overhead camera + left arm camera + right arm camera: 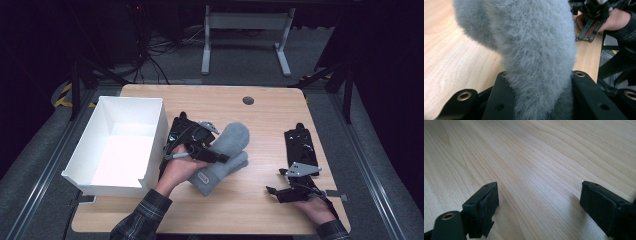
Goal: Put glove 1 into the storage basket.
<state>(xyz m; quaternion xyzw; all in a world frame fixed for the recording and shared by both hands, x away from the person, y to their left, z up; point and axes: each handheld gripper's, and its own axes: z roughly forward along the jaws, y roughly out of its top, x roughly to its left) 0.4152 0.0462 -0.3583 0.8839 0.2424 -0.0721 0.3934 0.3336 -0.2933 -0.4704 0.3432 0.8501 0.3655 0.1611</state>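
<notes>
Left gripper [222, 159] clamps the grey mitten [534, 50] (fuzzy one), right gripper [539, 205] gapes wide at 4 o'clock.

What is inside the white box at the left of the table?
The white box looks empty: its bright floor and far walls are bare. The strip of floor just behind its near wall is hidden.

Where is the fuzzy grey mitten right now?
In the high view the mitten lies mid-table, just right of the white box, with the left gripper closed on it.
</notes>
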